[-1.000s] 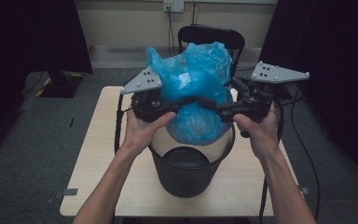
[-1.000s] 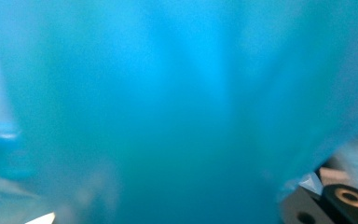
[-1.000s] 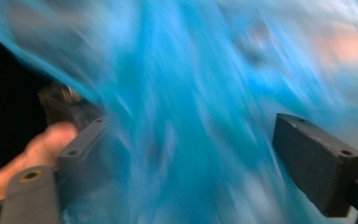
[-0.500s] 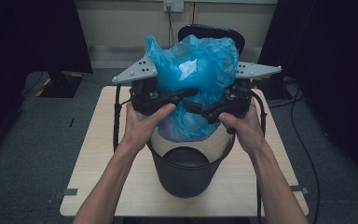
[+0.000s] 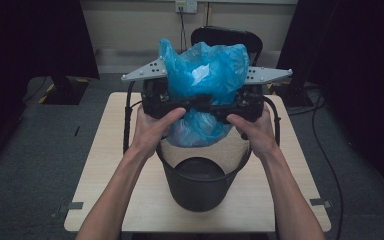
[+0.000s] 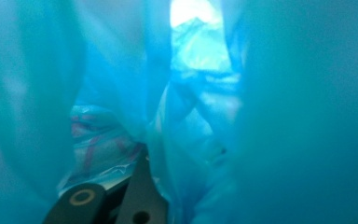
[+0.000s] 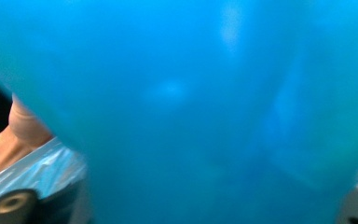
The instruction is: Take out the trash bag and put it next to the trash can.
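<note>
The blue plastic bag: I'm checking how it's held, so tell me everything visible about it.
The blue plastic bag is thin, crinkled, translucent film, bunched and puffed above its pinched middle, with a fuller lower part hanging just above the black bucket. The left gripper and right gripper meet it from either side at the pinch; the right jaws have just been closing with film between them.

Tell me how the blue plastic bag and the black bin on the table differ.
The bag is bright blue, thin and crumpled; the bin is black, stiff and smooth. The bag is held in the air, pinched from both sides between the left claw and the right claw, while the bin stands upright on the table. The bag bulges, knotted in at the middle; the bin's mouth is open. The bag hangs right over the bin.
</note>
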Action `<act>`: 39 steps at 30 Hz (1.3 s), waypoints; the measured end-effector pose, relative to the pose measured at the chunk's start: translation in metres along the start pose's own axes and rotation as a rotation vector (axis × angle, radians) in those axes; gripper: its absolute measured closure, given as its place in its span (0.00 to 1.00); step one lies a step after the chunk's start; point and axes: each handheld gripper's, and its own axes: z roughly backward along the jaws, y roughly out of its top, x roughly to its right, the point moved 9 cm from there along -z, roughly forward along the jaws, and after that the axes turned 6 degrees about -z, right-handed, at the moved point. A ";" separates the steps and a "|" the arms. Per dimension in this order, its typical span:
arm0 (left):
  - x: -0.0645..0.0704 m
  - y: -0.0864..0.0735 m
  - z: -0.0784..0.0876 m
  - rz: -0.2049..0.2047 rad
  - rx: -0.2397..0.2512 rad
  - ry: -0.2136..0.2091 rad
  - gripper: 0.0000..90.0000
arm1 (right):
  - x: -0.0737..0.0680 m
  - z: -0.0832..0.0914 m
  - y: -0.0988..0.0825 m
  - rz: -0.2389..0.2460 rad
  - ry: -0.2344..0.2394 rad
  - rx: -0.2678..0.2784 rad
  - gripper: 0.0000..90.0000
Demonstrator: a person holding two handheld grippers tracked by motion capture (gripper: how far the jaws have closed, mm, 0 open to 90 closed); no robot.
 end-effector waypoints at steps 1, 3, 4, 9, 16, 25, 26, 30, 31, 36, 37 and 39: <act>0.000 0.000 0.000 -0.002 0.002 0.004 0.81 | 0.000 0.001 -0.001 0.000 0.003 0.000 0.63; 0.000 0.001 -0.002 0.015 0.014 -0.005 0.70 | 0.003 0.002 -0.003 -0.007 -0.005 0.012 0.73; 0.000 0.001 -0.002 0.008 0.010 0.000 0.60 | 0.005 0.003 -0.005 -0.019 -0.008 0.011 0.79; 0.002 0.000 -0.007 -0.052 -0.040 0.084 0.43 | 0.012 0.002 -0.008 -0.021 -0.043 0.023 0.87; -0.002 0.000 0.007 -0.071 -0.036 0.162 0.34 | 0.021 0.013 -0.008 -0.040 -0.080 0.057 0.88; -0.013 -0.005 0.023 -0.059 -0.019 0.220 0.29 | 0.047 0.024 -0.004 -0.077 -0.147 0.096 0.88; -0.015 -0.006 0.024 -0.056 -0.018 0.222 0.29 | 0.051 0.024 -0.004 -0.084 -0.156 0.099 0.88; -0.016 -0.010 0.025 -0.051 -0.022 0.223 0.29 | 0.067 0.024 -0.004 -0.110 -0.177 0.118 0.88; -0.016 -0.012 0.026 -0.050 -0.020 0.222 0.29 | 0.071 0.025 -0.002 -0.119 -0.180 0.132 0.88; -0.018 -0.017 0.032 -0.047 -0.021 0.240 0.28 | 0.086 0.026 0.008 -0.121 -0.221 0.145 0.89; -0.018 -0.017 0.032 -0.047 -0.021 0.240 0.28 | 0.089 0.027 0.011 -0.124 -0.227 0.151 0.89; -0.021 -0.020 0.036 -0.042 -0.025 0.248 0.28 | 0.094 0.027 0.016 -0.115 -0.242 0.150 0.89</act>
